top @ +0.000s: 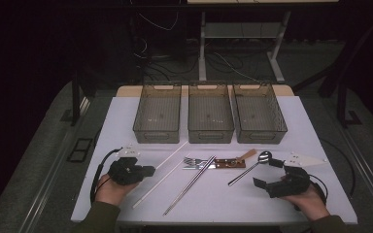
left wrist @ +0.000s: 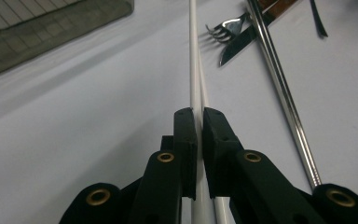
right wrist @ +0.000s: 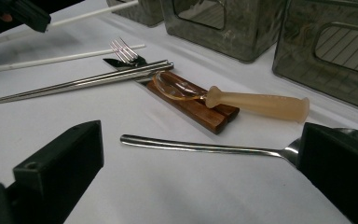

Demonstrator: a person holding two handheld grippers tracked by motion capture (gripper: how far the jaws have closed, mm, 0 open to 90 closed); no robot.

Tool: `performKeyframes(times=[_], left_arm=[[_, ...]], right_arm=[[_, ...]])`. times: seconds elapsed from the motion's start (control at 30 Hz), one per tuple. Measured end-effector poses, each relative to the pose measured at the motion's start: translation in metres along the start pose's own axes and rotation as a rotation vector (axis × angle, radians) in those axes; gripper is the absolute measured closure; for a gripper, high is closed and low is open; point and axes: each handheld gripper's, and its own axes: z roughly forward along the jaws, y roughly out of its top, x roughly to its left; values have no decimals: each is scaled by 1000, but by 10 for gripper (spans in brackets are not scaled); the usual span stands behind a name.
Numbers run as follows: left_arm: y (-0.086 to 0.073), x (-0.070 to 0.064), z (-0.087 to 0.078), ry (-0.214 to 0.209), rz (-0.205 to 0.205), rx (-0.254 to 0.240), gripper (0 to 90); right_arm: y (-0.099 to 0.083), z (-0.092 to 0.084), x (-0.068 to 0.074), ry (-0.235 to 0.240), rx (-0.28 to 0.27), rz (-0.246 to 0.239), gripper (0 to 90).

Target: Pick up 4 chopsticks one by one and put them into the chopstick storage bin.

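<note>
Left tongs clenched on a thin white plastic chopstick; right tongs released around a steel spoon.

Left tongs pinch one of the two white chopsticks low against the white worktop, apparently to sort it into one of three smoky translucent bins standing in a row along the far edge. Just right of it lie a pair of long steel chopsticks, a steel fork and a wooden-handled knife under a small amber silicone spoon, heaped loosely for picking. Farthest right, the long-handled steel spoon lies between the wide-apart jaws, seemingly lined up for a grab.
</note>
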Motion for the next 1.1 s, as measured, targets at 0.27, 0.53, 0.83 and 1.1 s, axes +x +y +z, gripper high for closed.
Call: performKeyframes(times=[0.27, 0.53, 0.83, 1.1], left_arm=[[11, 0, -5, -4, -1, -40, 843], [23, -1, -3, -16, 3, -46, 843], [42, 6, -1, -10, 10, -59, 843], [58, 13, -2, -10, 2, -77, 843]], right_arm=[[0, 0, 1, -6, -1, -1, 10], [0, 0, 1, -8, -4, -2, 10], [0, -1, 1, -9, -10, -1, 10], [0, -3, 0, -16, -22, 9, 10]])
